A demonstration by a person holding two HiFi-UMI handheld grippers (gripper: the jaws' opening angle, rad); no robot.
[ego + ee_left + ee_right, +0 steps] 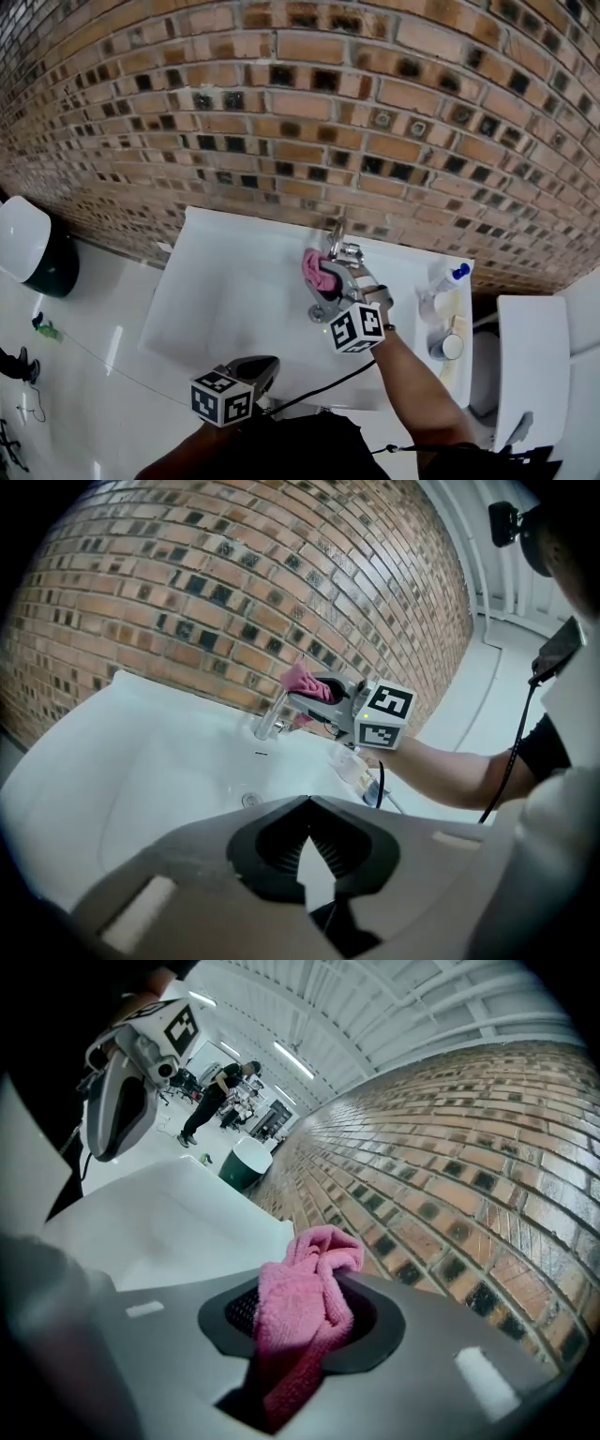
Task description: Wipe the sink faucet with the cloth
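On my right gripper the fingers clench the pink cloth, on my left gripper they meet empty, and only its view of the two shows the faucet, mid-frame.

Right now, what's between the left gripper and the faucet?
Just bare sink basin and its drain between left gripper and faucet; the left gripper view shows it.

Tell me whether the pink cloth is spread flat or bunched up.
Bunched up. The cloth is a crumpled wad pinched in the right tool, with folds poking out.
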